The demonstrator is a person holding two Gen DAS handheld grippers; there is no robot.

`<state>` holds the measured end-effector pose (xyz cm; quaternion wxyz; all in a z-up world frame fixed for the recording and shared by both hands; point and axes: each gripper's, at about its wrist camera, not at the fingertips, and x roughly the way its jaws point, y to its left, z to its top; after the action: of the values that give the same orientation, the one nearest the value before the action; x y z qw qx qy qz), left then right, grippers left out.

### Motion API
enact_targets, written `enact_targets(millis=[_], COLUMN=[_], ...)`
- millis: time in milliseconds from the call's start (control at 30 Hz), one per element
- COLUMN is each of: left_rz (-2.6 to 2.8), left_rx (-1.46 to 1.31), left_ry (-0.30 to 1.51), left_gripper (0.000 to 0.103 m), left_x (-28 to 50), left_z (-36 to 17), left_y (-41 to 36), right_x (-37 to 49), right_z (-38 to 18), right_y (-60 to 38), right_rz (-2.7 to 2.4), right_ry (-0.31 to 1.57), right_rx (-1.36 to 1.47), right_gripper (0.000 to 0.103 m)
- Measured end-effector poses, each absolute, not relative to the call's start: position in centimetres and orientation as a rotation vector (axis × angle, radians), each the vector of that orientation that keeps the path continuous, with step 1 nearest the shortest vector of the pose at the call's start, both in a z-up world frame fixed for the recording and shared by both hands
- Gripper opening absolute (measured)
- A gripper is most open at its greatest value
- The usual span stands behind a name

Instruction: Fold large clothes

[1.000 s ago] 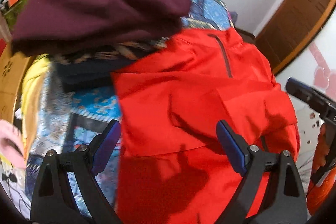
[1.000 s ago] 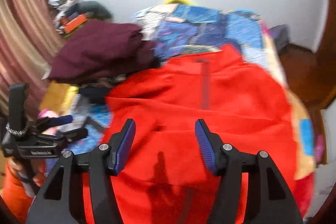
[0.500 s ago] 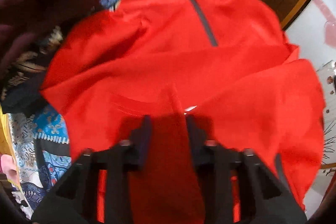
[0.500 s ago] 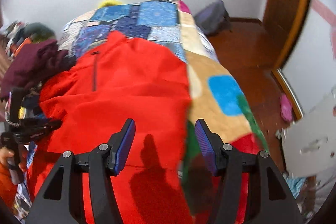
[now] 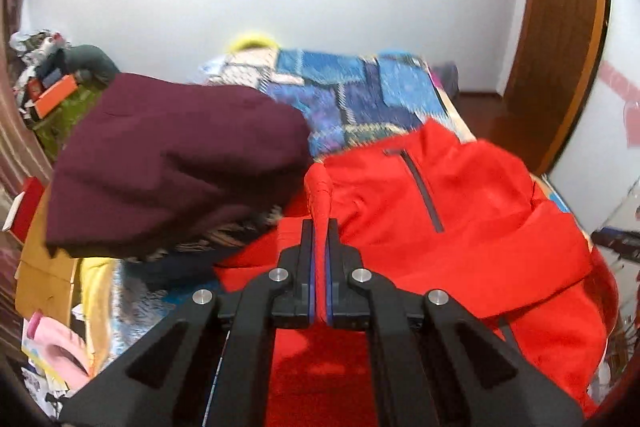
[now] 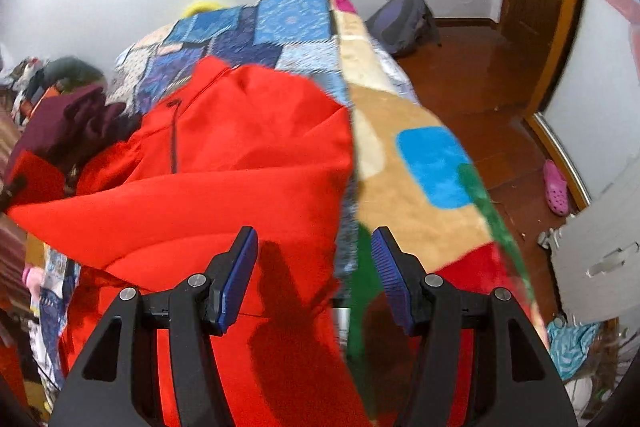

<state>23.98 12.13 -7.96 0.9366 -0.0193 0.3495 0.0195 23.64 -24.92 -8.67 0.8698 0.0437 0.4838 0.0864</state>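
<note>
Underneath, a patchwork quilt (image 6: 288,23) covers the bed beside a wooden floor (image 6: 476,75).

Bed: patchwork quilt (image 6: 404,163) covers it
On quilt: red jacket (image 6: 248,155), maroon garment pile (image 5: 168,163) beside it

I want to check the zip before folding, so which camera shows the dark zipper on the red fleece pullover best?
The left wrist view: the dark zipper on the red fleece pullover runs full-length, near centre. The right wrist view shows it smaller, off to the left.
</note>
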Motion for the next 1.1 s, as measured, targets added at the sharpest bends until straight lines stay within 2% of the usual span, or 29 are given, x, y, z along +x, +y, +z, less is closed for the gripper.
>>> enact_targets(millis=[200, 300, 400, 567, 667, 833, 1100], left_rz=[0.084, 0.104, 0.118, 0.117, 0.132, 0.189, 0.16], left_rx=[-0.053, -0.072, -0.107, -0.127, -0.122, -0.103, -0.109], left_ry=[0.777, 0.875, 0.951, 1.061, 1.116, 1.097, 0.983], left_gripper=[0.002, 0.002, 0.003, 0.014, 0.024, 0.052, 0.056], left_x=[22.2, 21.8, 21.2, 20.0, 19.8, 19.8, 21.9], left_z=[-11.2, -14.0, -16.6, -20.0, -21.2, -19.9, -14.9], left_y=[14.3, 15.7, 17.5, 19.0, 19.4, 20.0, 19.4], right_x=[23.4, 22.7, 22.6, 22.3, 22.5, 22.9, 24.5], right_z=[-11.9, -12.1, -12.1, -12.2, -12.1, -11.1, -7.9], right_y=[-23.1, -23.5, -24.1, -24.6, -24.3, -23.8, -23.2], right_rz=[0.205, 0.179, 0.183, 0.176, 0.167, 0.169, 0.201], right_ry=[1.094, 1.075, 1.083, 1.096, 1.103, 1.103, 1.022], right_rx=[0.043, 0.044, 0.068, 0.088, 0.083, 0.029, 0.021], right_gripper=[0.056, 0.067, 0.069, 0.072, 0.072, 0.072, 0.072])
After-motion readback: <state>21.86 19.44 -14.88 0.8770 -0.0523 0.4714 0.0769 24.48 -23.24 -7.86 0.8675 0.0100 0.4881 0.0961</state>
